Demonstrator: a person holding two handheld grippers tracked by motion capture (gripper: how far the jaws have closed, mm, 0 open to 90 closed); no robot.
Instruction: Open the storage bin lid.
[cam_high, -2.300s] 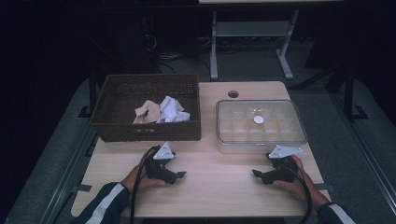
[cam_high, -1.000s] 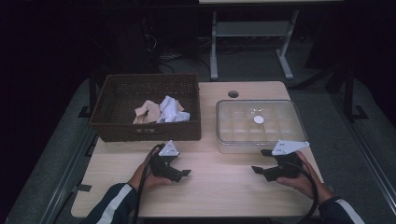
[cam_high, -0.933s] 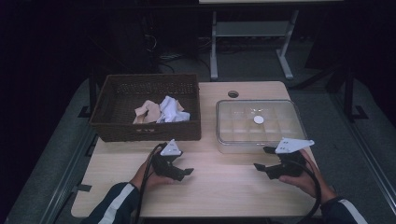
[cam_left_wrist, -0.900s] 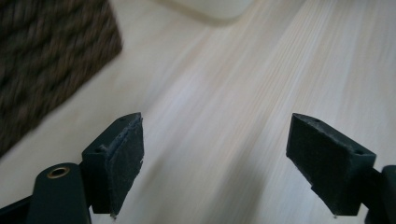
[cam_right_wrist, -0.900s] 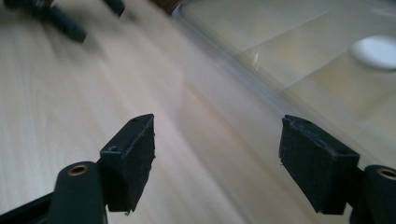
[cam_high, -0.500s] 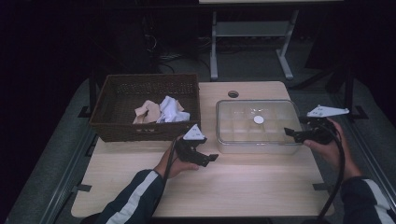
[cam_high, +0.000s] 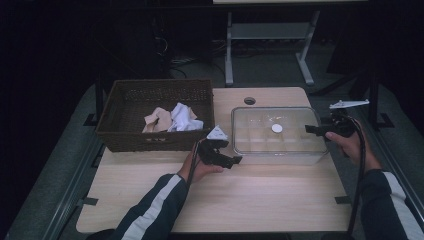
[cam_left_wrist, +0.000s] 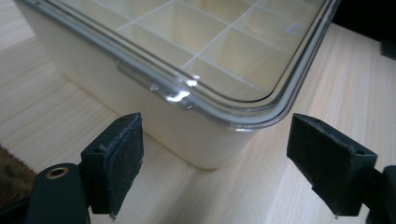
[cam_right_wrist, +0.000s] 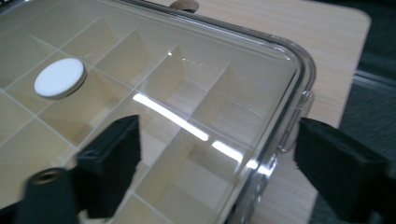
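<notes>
Your left gripper (cam_high: 235, 160) sits just below centre of the high view, jaws spread with nothing between them, aimed at the near left corner of the clear compartment box (cam_high: 260, 145). Your right gripper (cam_high: 311, 129), at the right of the frame, has just been opening its jaws; they stand wide over the box's right edge, gripping nothing. The box lies right of centre, beside the wicker basket (cam_high: 125, 137).
</notes>
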